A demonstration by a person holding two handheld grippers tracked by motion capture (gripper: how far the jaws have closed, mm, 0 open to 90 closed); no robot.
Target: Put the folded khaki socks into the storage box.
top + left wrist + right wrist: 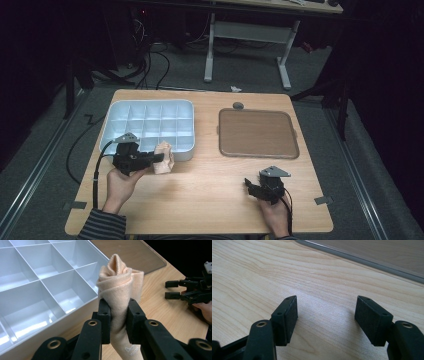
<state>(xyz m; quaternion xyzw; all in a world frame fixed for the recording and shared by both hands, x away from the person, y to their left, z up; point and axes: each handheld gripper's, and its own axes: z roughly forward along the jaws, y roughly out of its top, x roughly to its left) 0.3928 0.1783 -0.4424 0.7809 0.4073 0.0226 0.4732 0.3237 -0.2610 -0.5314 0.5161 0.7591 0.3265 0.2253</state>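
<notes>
A rolled peach-coloured cloth (119, 287) is pinched between the black jaws of my left gripper (119, 315), which is shut on it. From above, that cloth (164, 157) hangs just off the front right corner of the white divided tray (186, 107), with my left gripper (162, 157) pointing right. My right gripper (248, 186) rests near the table's front right, pointing left. Its jaws stand wide apart over bare wood in the right gripper view (325, 317), holding nothing. The left gripper view also shows that right gripper (172, 290) open in the distance.
A brown flat tray (257, 132) with a clear rim lies at the back right of the wooden table (210, 195). The white tray's compartments (37, 290) look empty. Dark floor, cables and a desk frame lie beyond the far edge.
</notes>
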